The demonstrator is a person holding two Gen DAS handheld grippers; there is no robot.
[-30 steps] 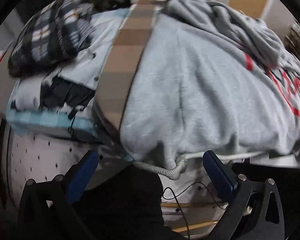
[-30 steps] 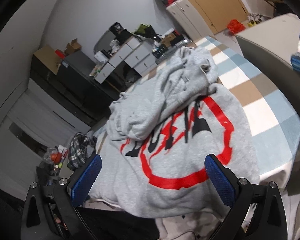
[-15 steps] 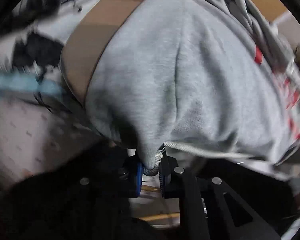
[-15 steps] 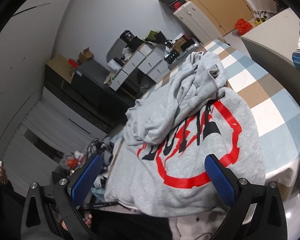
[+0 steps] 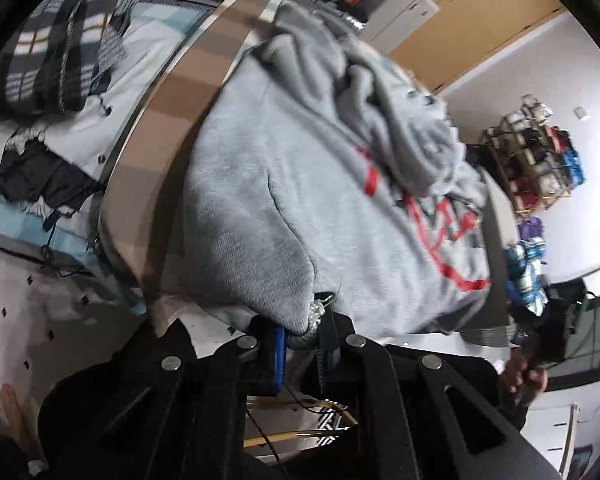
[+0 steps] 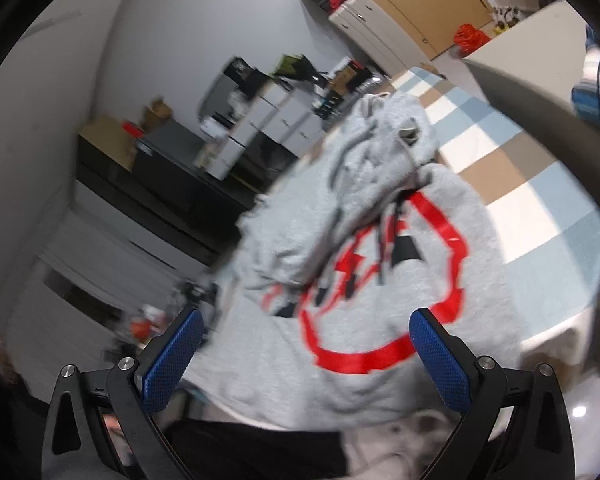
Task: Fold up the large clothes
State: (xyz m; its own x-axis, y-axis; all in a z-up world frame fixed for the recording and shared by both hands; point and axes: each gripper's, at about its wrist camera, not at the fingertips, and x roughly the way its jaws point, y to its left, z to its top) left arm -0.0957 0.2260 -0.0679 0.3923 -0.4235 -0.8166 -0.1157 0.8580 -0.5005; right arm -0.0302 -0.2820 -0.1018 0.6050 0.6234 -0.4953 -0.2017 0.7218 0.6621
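- A grey hooded sweatshirt (image 5: pixel 284 184) with a red and black printed emblem lies spread over a checked bedcover (image 6: pixel 540 196) of pale blue, tan and white squares; the surface looks like a bed.
- Its upper part, the hood and sleeves, is bunched in a loose heap (image 6: pixel 380 152) on top of the flat body.
- The left hand-held gripper (image 5: pixel 302 340) is clenched on the sweatshirt's near edge. Its jaws have just been closing, and a fold of grey fabric with a white woven cord (image 5: pixel 316 312) sits pinched between the blue pads.
- The pinched edge hangs at the near side of the bed, and the cloth rises from the pads toward the rest of the garment.
- The right hand-held gripper (image 6: pixel 308 356) is released, its blue textured pads standing wide apart, with the lower hem of the sweatshirt seen between them but not touching either pad.
- To the left of the sweatshirt, other clothes lie on the bed: a dark plaid garment (image 5: pixel 48 40) and a pale shirt with snaps (image 5: pixel 112 120).
- The right wrist view is blurred.
- In the left wrist view, a person's hand (image 5: pixel 524 376) shows at the right edge, gripping a dark handle.
- Drawers, boxes and wooden cupboards (image 6: pixel 412 4) stand along the far wall.
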